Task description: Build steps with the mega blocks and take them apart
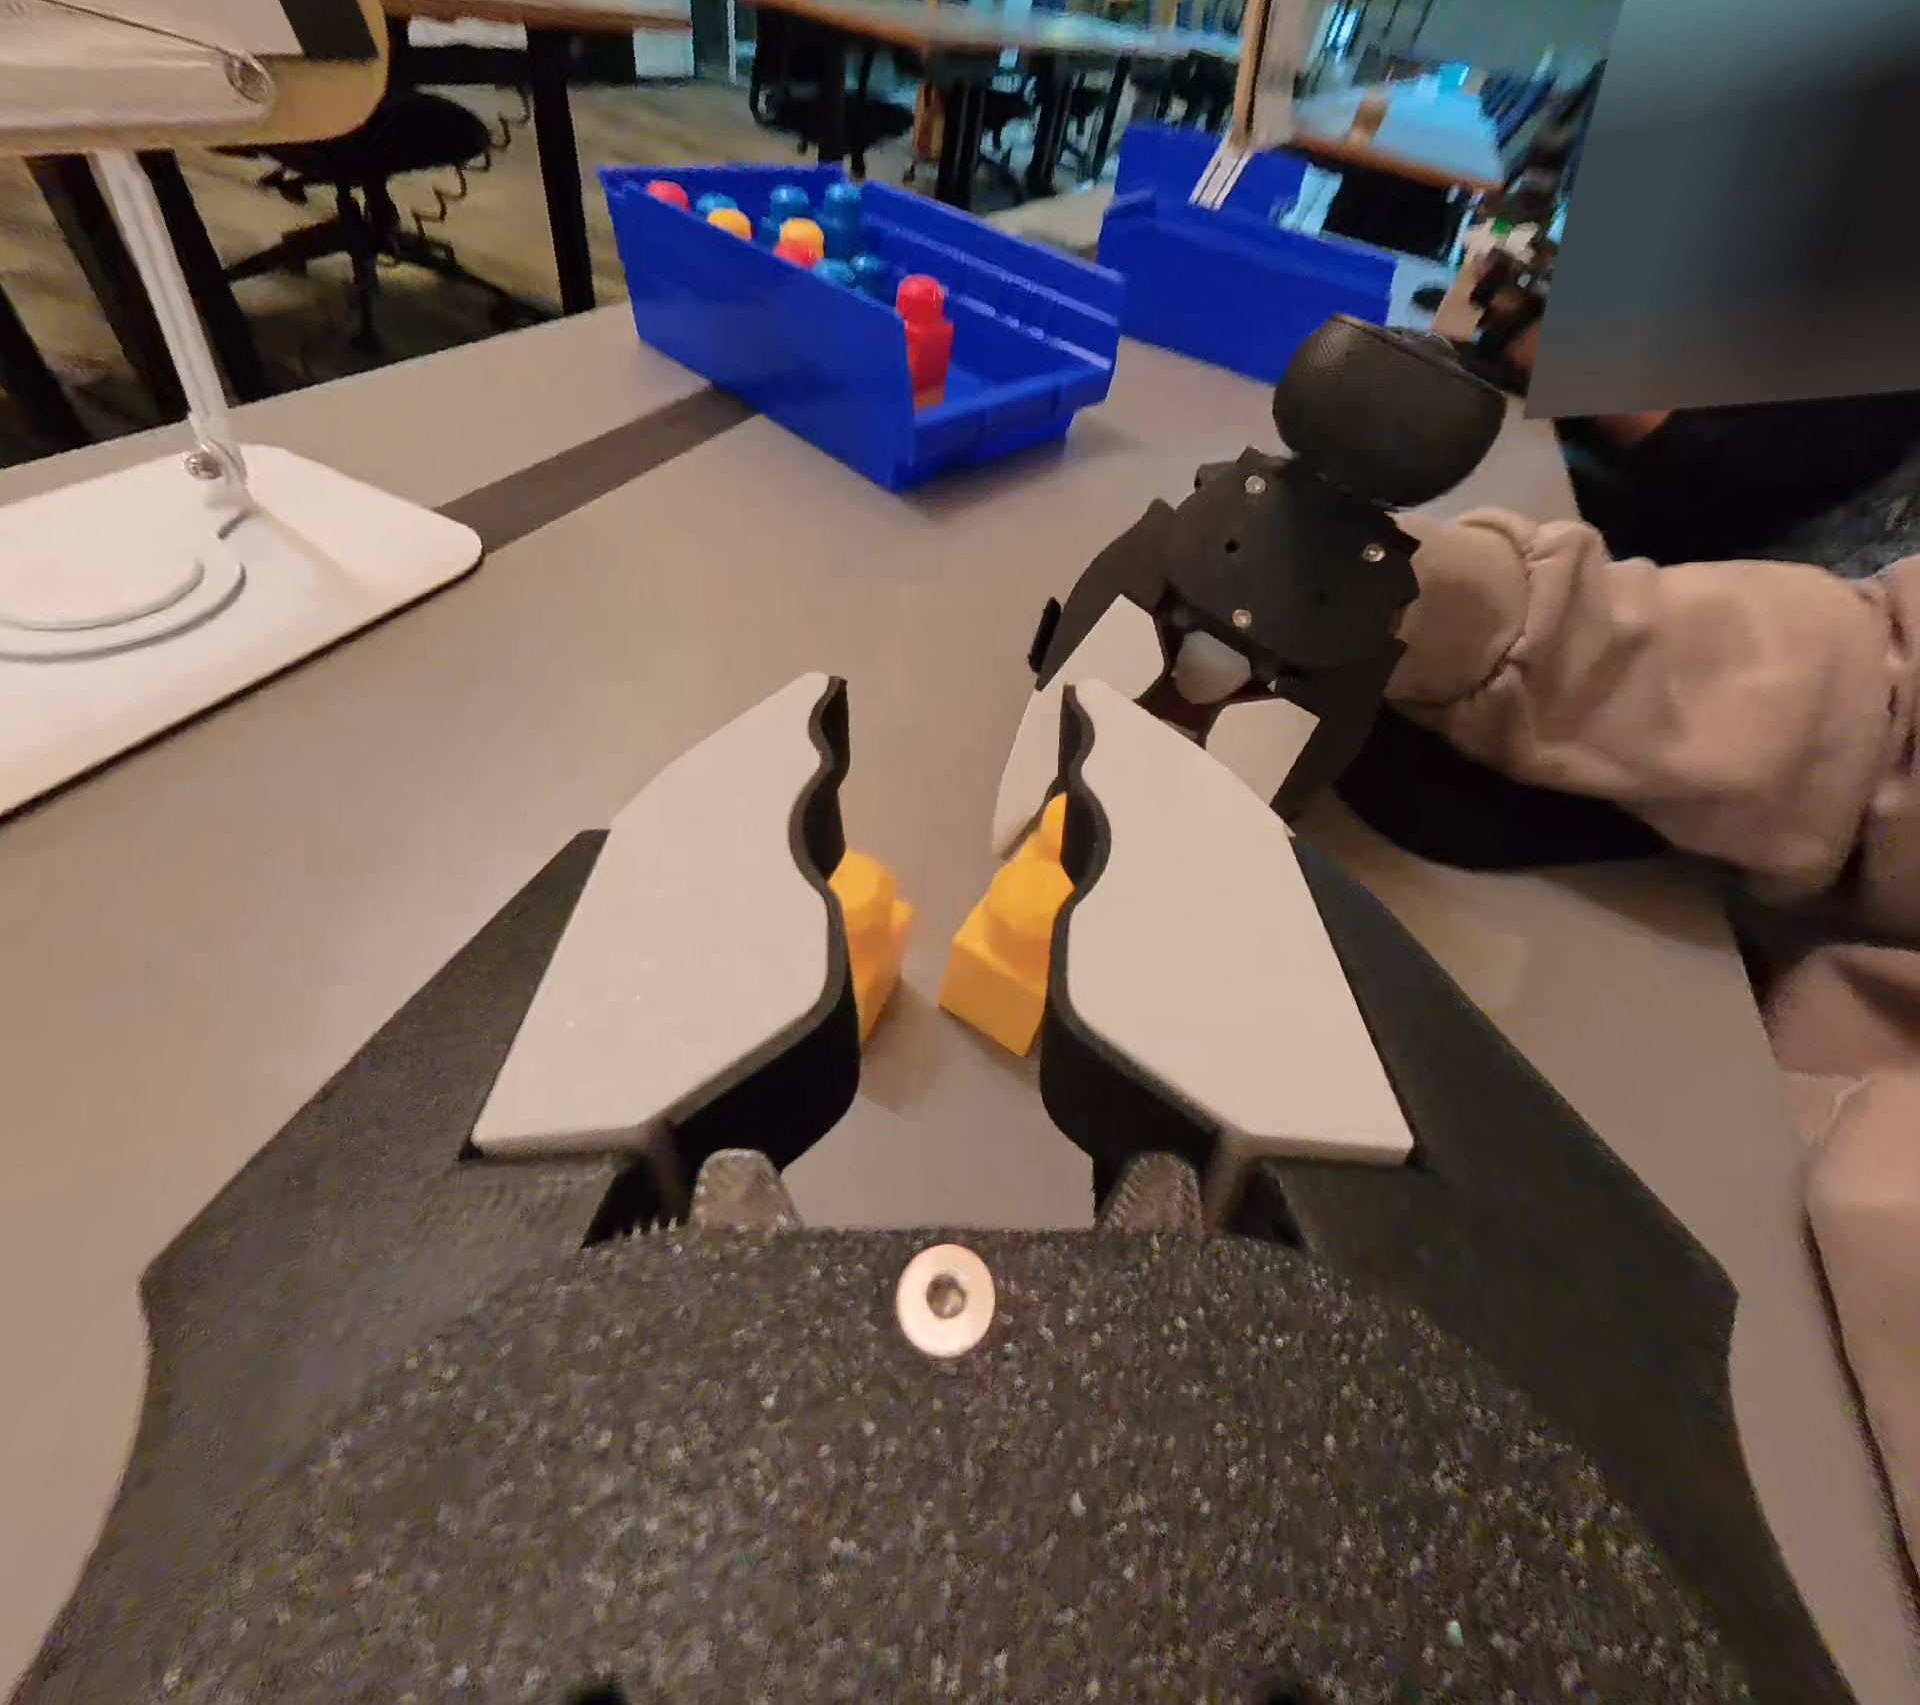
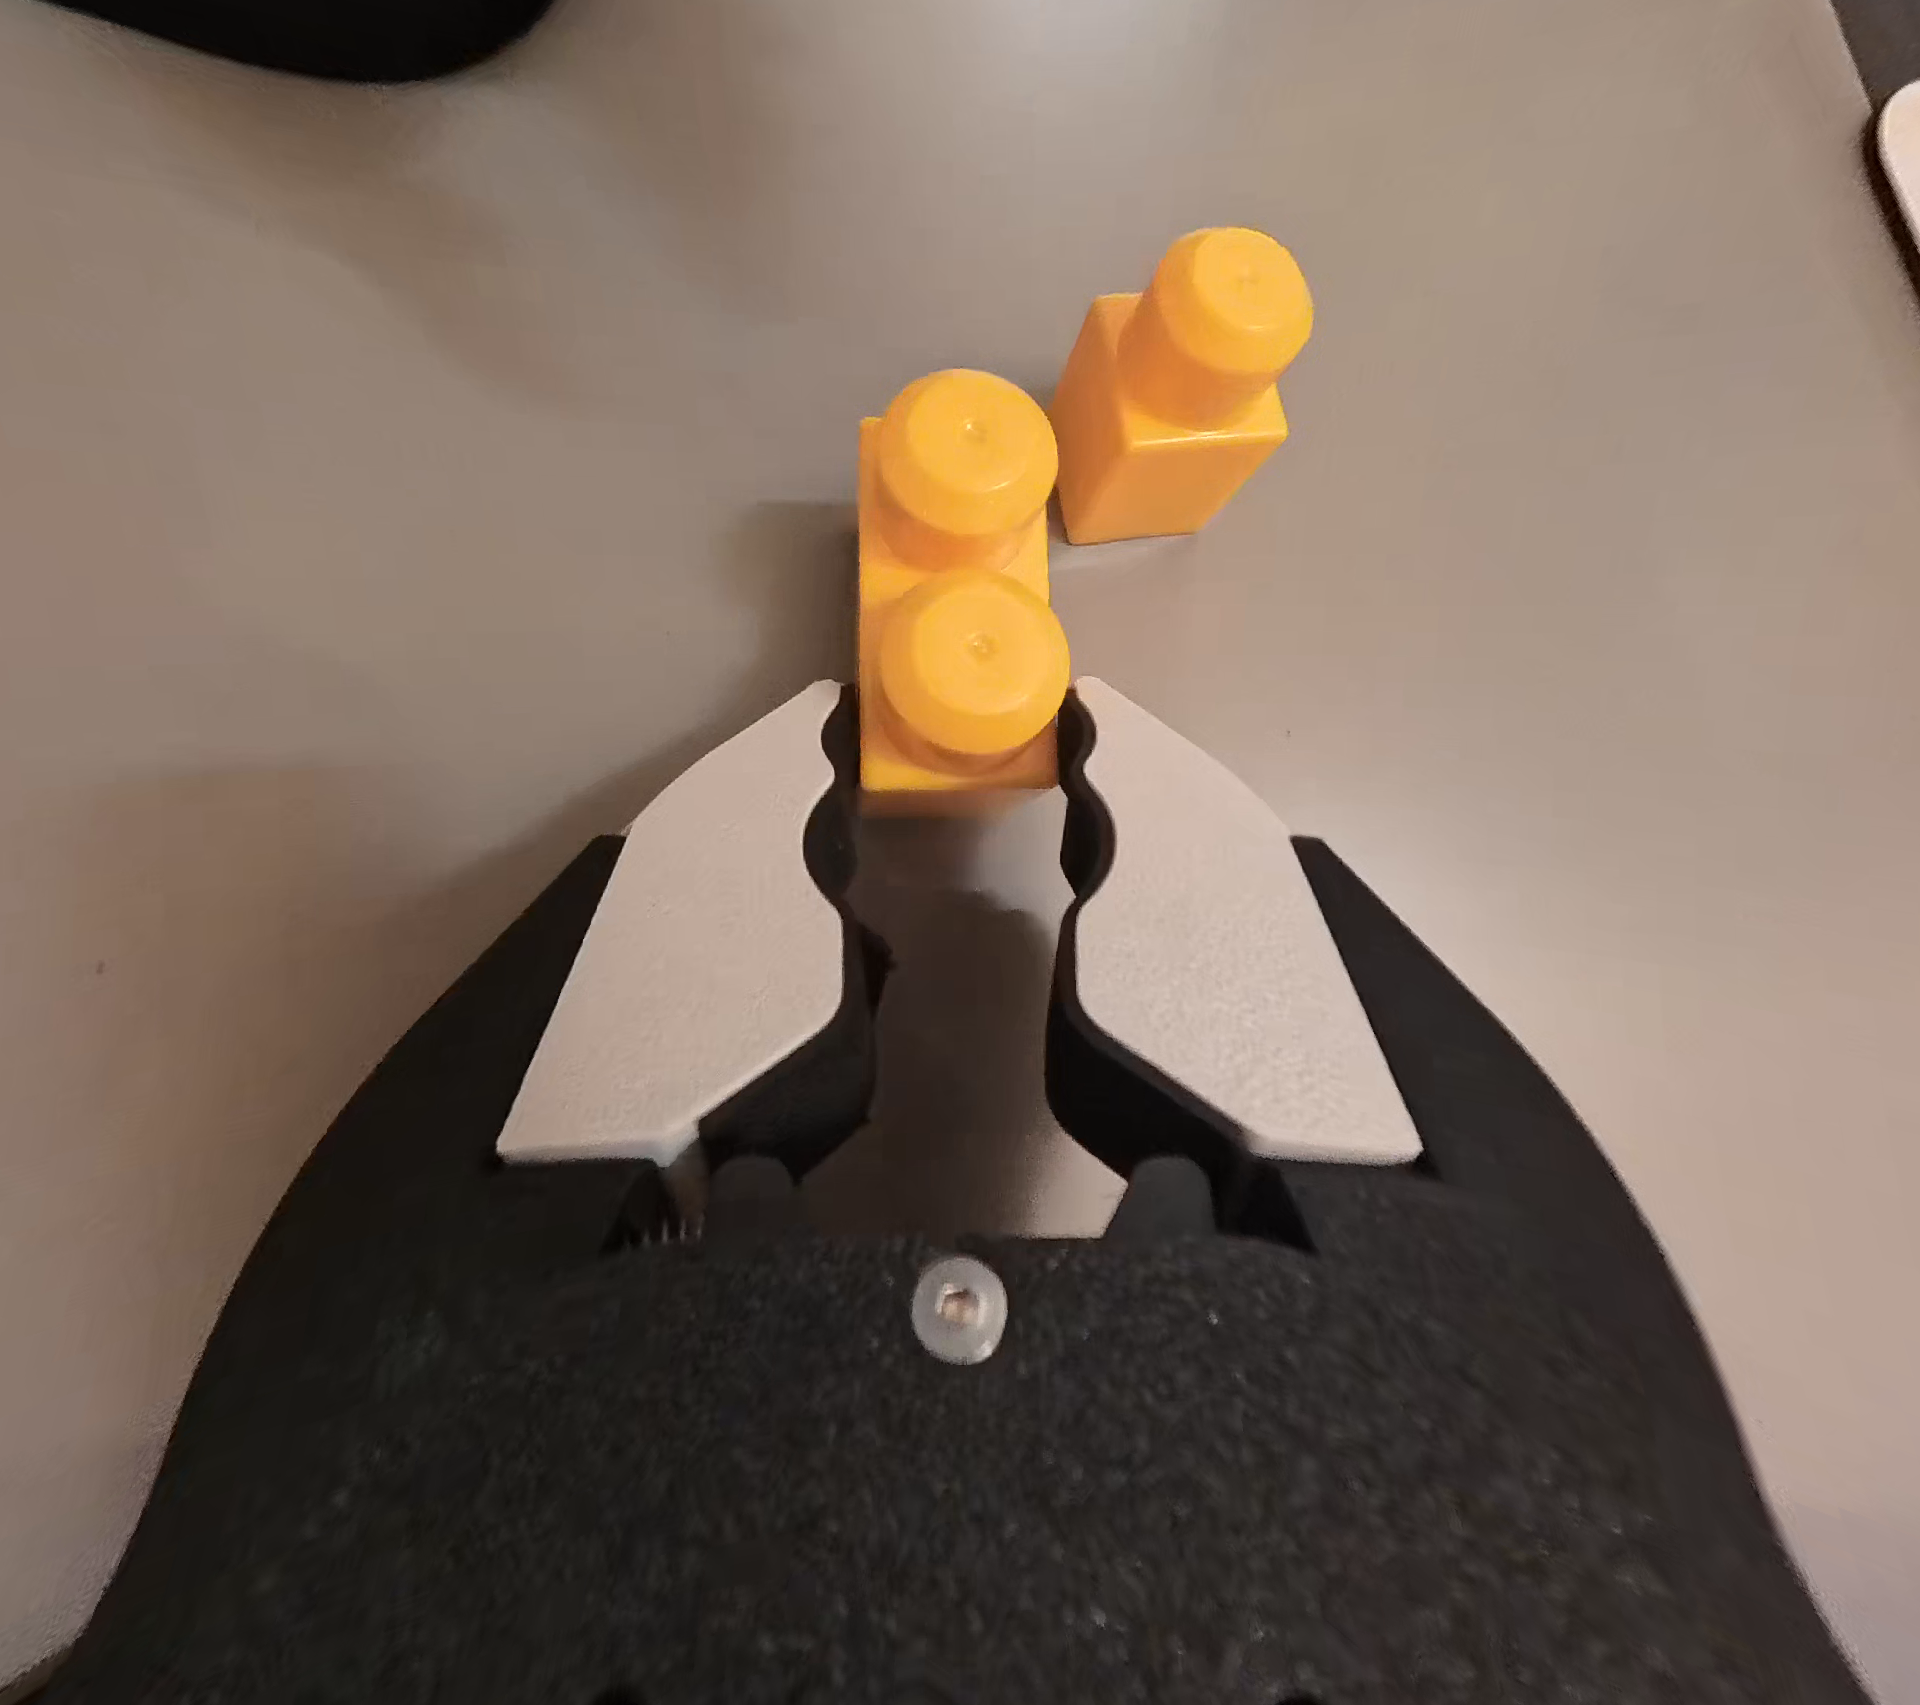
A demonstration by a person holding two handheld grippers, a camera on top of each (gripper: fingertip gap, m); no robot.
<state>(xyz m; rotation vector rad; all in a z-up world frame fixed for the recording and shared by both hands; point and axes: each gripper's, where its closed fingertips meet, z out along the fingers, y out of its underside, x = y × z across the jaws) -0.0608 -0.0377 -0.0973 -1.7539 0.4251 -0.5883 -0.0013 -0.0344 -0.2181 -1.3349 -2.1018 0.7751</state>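
In the right wrist view we see our right gripper [image 2: 961,736] with its fingers clamped on the near end of a yellow two-stud block [image 2: 951,606] at frame centre, a yellow single-stud block [image 2: 1179,419] standing just beside it to the upper right. Only the left wrist view shows our left gripper [image 1: 951,824], fingers spread and empty above both blocks, plus a blue bin [image 1: 883,336] of pieces at upper centre on the grey table [image 1: 623,616], with an office behind.
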